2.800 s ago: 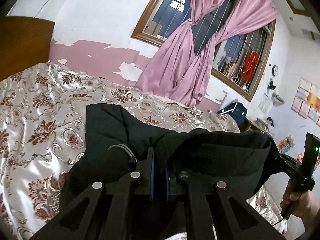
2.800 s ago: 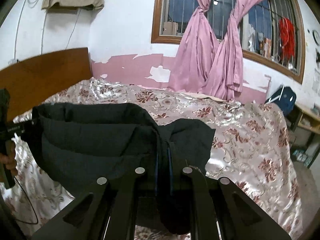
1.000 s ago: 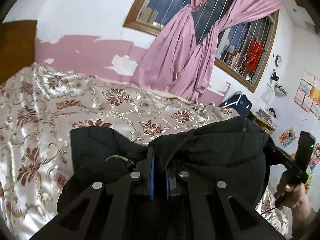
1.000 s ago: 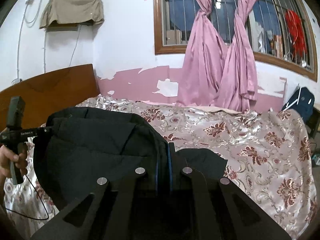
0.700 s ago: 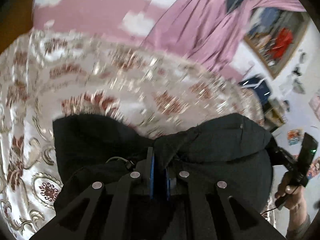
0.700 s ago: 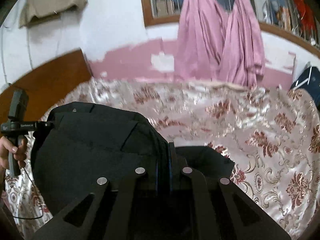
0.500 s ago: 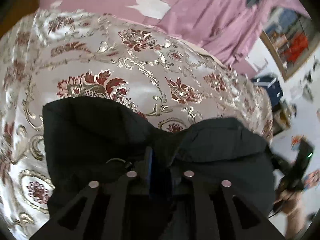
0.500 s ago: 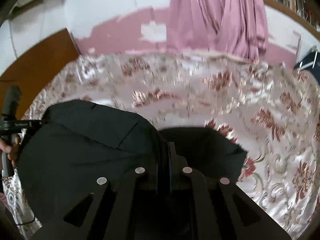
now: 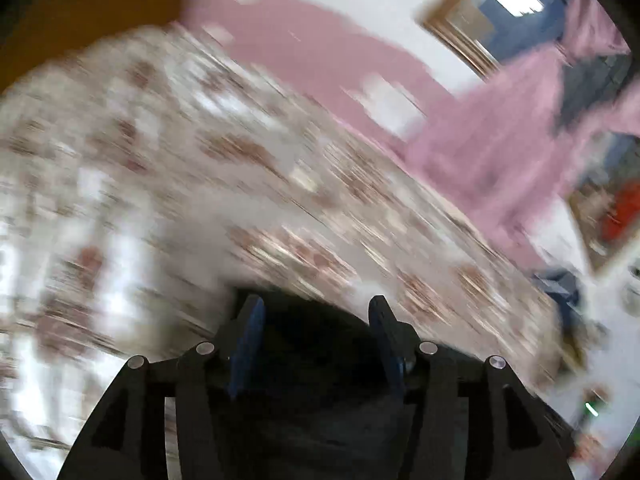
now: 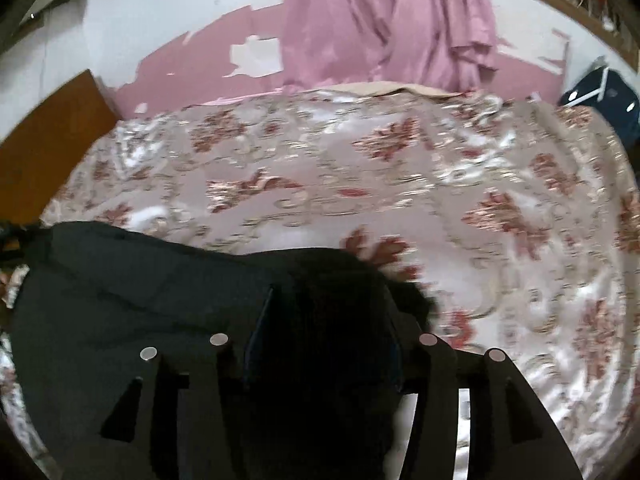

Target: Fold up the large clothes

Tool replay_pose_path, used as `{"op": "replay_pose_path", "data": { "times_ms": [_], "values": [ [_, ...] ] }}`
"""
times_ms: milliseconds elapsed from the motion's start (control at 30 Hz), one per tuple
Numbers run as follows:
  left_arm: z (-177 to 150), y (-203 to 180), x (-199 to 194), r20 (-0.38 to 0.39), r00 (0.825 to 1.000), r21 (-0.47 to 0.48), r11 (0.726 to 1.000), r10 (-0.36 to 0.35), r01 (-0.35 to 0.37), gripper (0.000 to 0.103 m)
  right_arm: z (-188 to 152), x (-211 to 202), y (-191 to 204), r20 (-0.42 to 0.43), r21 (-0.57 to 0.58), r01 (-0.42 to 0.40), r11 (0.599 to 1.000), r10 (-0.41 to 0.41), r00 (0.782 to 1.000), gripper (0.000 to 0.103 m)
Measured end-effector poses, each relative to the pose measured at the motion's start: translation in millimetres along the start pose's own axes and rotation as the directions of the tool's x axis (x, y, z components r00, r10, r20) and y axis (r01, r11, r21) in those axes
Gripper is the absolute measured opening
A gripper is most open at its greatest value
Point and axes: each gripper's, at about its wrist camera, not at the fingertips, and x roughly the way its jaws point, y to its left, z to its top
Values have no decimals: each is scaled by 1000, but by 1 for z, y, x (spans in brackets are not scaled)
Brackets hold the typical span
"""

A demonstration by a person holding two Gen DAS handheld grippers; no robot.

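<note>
A large black garment [image 10: 132, 304] lies on the floral satin bedspread [image 10: 400, 184], spreading from the lower left to under my right gripper [image 10: 328, 300]. That gripper's jaws are opening; the dark cloth sits between them, no longer pinched. The left wrist view is badly blurred. There my left gripper [image 9: 316, 308] has its blue-padded jaws opening, with black cloth [image 9: 316, 344] low between them and loose. The bedspread [image 9: 160, 168] fills the rest of that view.
A wooden headboard [image 10: 44, 140] stands at the left end of the bed. Pink curtains [image 10: 384, 20] hang at a barred window behind the bed. A dark blue bag [image 10: 600, 96] sits at the right beyond the bed's edge.
Both grippers swung down and forward toward the bed with the garment, then their jaws parted and let go of the cloth. The garment now rests on the bedspread.
</note>
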Motion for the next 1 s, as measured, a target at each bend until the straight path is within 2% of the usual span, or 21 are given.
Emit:
{"op": "replay_pose_path", "data": {
  "times_ms": [33,67,100,133,167,200,233,300,333,367,400,433,467,533,567,600,633,667,800,867,1000],
  "values": [
    [3,11,-10,59,993,-24,995,102,-100,52,-1,-1,-3,5,-15,86,996,-86,996,49],
    [5,20,-17,76,985,-56,987,158,-154,52,-2,-6,-7,35,-30,178,984,-177,984,49],
    [6,25,-20,67,985,-82,985,159,-154,52,-1,-12,-10,65,-28,233,972,-231,971,49],
    [5,28,-24,47,993,-99,990,107,-102,52,-1,-18,-14,84,-9,282,959,-281,956,49],
    [-2,22,-28,9,1000,-78,997,-4,5,52,-2,-30,-19,122,41,307,951,-309,943,49],
    [-9,11,-30,-23,997,-37,997,-68,67,52,-2,-42,-20,156,78,277,958,-286,945,50],
    [-20,-6,-32,-66,990,30,991,-125,127,52,-3,-57,-17,204,116,197,973,-218,954,50],
    [-49,-44,-32,-165,962,152,958,-219,244,52,-6,-77,2,257,105,44,993,-70,964,53],
    [-63,-61,-31,-214,945,199,936,-248,291,53,-9,-85,21,271,65,-41,997,21,962,55],
    [-82,-85,-27,-272,927,254,910,-258,328,53,-12,-90,38,275,28,-83,996,72,959,56],
    [-93,-99,-22,-298,922,281,900,-247,332,53,-15,-93,59,270,-16,-114,993,114,956,57],
    [-106,-114,-17,-297,931,332,892,-210,307,54,-18,-91,81,251,-54,-154,987,162,954,57],
    [-113,-125,-12,-258,953,395,882,-160,255,62,-19,-86,100,223,-76,-190,979,203,954,57],
    [-117,-130,2,-180,982,477,868,-62,142,75,-23,-74,120,195,-92,-183,979,198,961,57],
    [-113,-123,10,-154,988,465,881,-16,87,76,-24,-62,130,168,-105,-161,981,178,970,57],
    [-107,-116,15,-146,989,440,896,13,54,76,-27,-53,133,153,-112,-128,985,144,978,57],
    [-101,-103,23,-153,988,389,920,18,44,76,-28,-45,134,143,-111,-100,989,115,983,57],
    [-96,-94,28,-158,987,362,931,13,46,76,-30,-34,131,117,-90,-97,991,107,987,57],
    [-104,-92,43,-137,989,416,909,57,5,76,-32,-2,118,42,3,-169,986,169,985,60],
    [-107,-95,50,-112,991,434,900,74,-19,77,-37,6,123,42,-18,-147,989,147,988,61],
    [-110,-90,55,-84,994,432,901,75,-32,77,-49,24,140,47,-69,-75,995,78,996,61]
  ]
}}
